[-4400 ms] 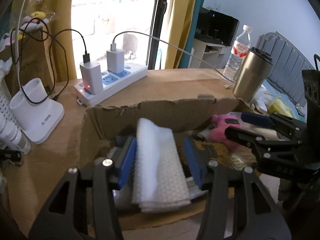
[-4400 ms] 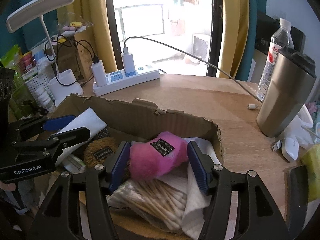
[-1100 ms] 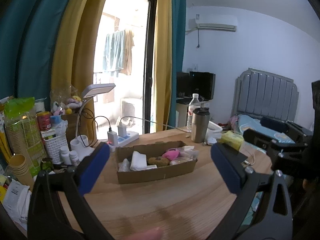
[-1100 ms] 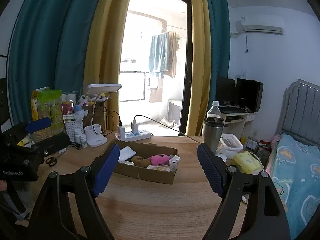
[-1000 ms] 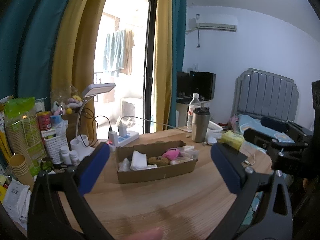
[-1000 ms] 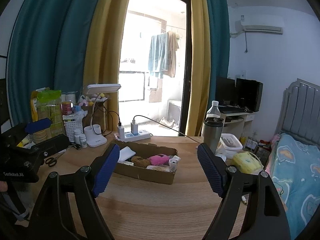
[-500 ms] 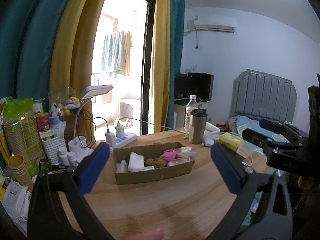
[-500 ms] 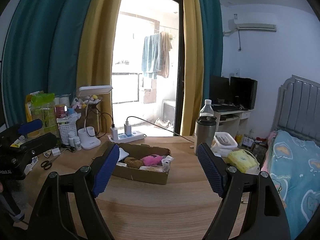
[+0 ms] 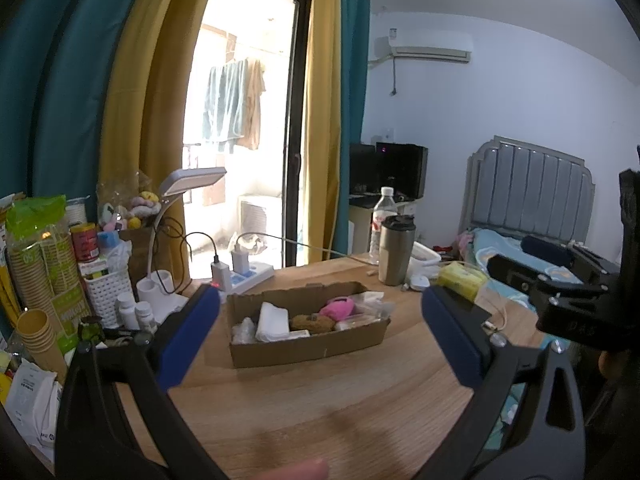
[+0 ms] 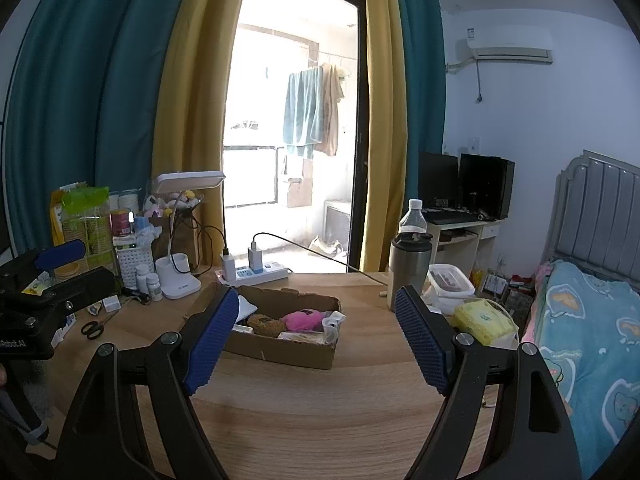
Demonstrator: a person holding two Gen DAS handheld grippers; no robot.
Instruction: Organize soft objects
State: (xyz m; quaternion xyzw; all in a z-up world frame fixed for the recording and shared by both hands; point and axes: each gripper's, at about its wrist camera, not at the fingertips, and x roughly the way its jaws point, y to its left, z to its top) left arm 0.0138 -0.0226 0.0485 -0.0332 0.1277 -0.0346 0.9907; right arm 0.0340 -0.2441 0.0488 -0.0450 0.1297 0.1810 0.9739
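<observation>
A shallow cardboard box [image 9: 308, 346] [image 10: 280, 350] sits on the wooden table, well ahead of both grippers. Inside it lie a folded white cloth [image 9: 273, 316] [image 10: 245, 307], a brown plush [image 9: 312, 323] [image 10: 265, 324], a pink plush [image 9: 339, 307] [image 10: 302, 319] and some clear packets. My left gripper [image 9: 320, 340] is open and holds nothing; the box shows between its blue pads. My right gripper [image 10: 316, 340] is open and empty too, drawn back from the box. Each gripper also appears at the edge of the other's view.
A steel tumbler [image 10: 409, 266] and water bottle [image 10: 412, 216] stand right of the box. A yellow pack [image 10: 485, 320] lies near the right edge. A power strip [image 10: 256, 272], lamp base [image 10: 178, 280], scissors [image 10: 94, 327] and packed clutter sit at the left. A bed [image 10: 592, 336] is at the right.
Earlier the grippers were at the box, around the white cloth and the pink plush. Both now stand pulled back, open and empty. In the last second the views shifted slightly.
</observation>
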